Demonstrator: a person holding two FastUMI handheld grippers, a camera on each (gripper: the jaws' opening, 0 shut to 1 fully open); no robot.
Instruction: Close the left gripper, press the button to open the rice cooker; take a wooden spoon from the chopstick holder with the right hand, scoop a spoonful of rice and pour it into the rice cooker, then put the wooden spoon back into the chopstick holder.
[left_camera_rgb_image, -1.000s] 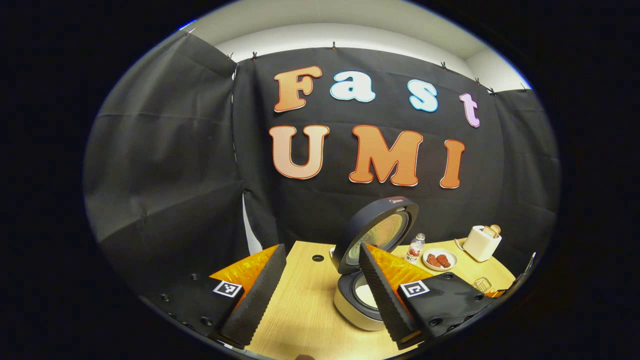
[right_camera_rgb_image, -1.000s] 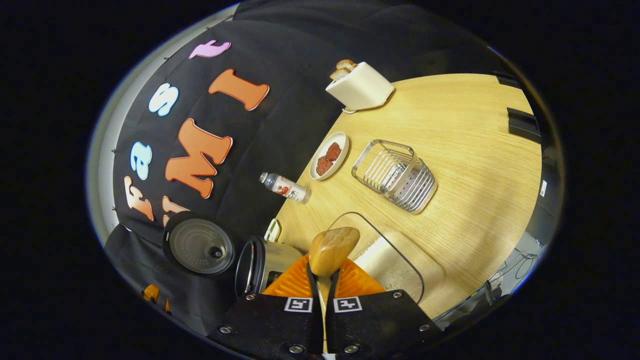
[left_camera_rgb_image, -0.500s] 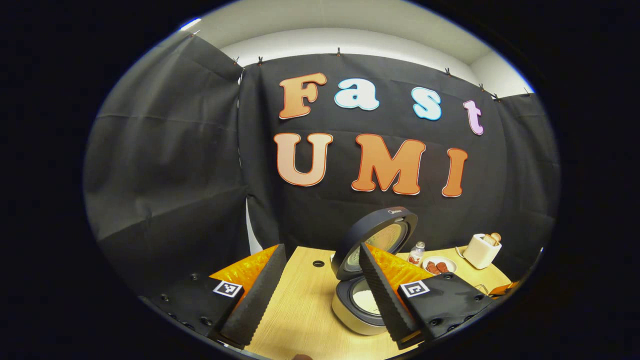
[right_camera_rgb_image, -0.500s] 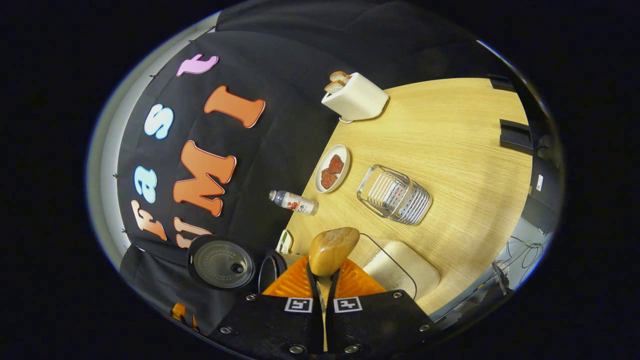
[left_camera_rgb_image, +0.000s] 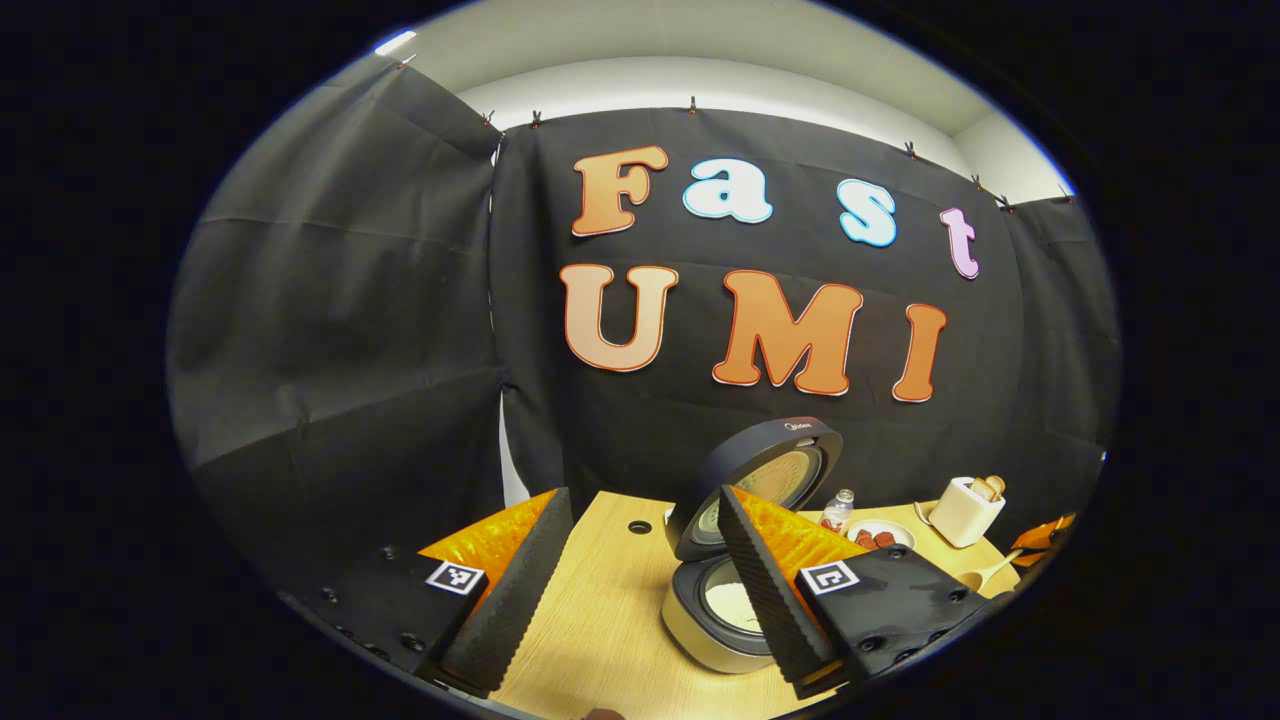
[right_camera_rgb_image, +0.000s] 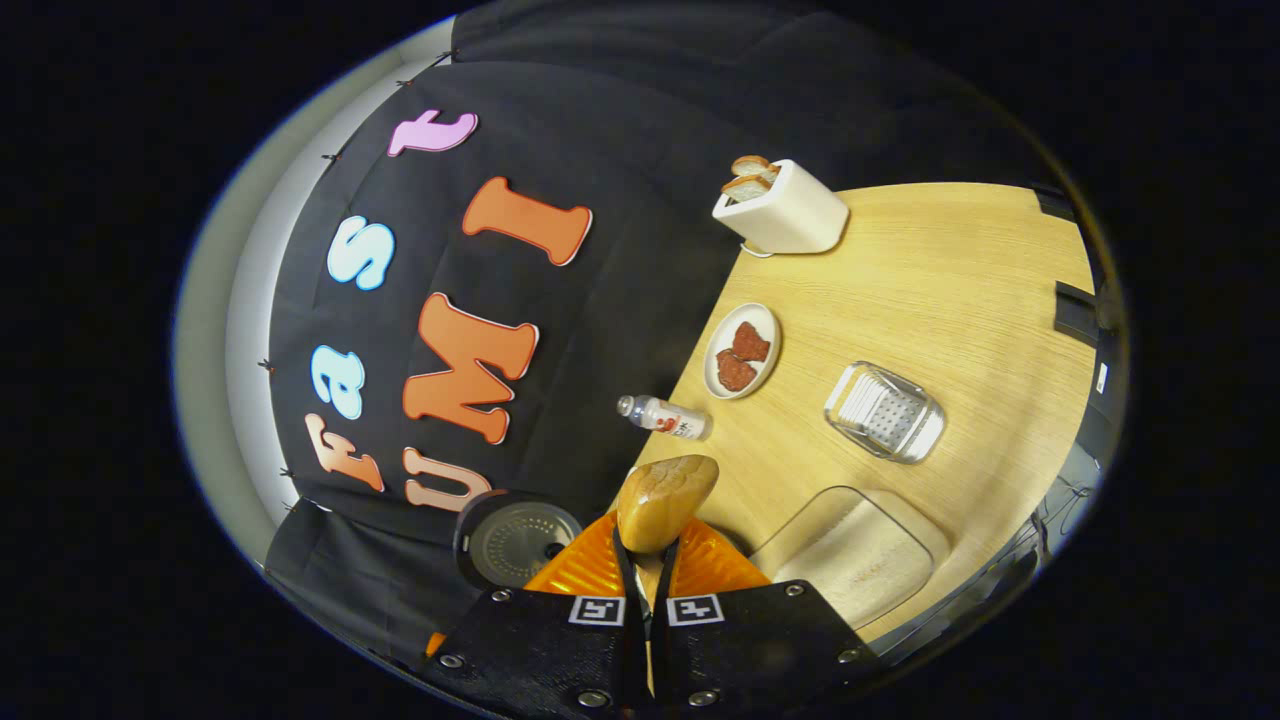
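In the left gripper view the rice cooker (left_camera_rgb_image: 715, 635) stands on the table with its round lid (left_camera_rgb_image: 760, 480) raised and white rice in the pot. My left gripper (left_camera_rgb_image: 640, 520) hovers open just left of the cooker, holding nothing. In the right gripper view my right gripper (right_camera_rgb_image: 645, 555) is shut on the handle of the wooden spoon (right_camera_rgb_image: 665, 498), whose bowl sticks out past the fingertips. The cooker's lid (right_camera_rgb_image: 515, 535) shows at lower left, beside the fingers. The metal wire chopstick holder (right_camera_rgb_image: 885, 425) stands on the table to the right, well apart from the spoon.
A clear rice container (right_camera_rgb_image: 855, 555) lies near the table's front edge. A small bottle (right_camera_rgb_image: 665, 417), a plate of red pieces (right_camera_rgb_image: 742, 350) and a white toaster with bread (right_camera_rgb_image: 785, 210) line the back wall. The toaster (left_camera_rgb_image: 965, 510) also stands right of the cooker.
The right gripper with the spoon has risen and swung away from the table; holder and container look smaller, and the cooker's pot has slipped behind the fingers. The left gripper has tilted slightly up.
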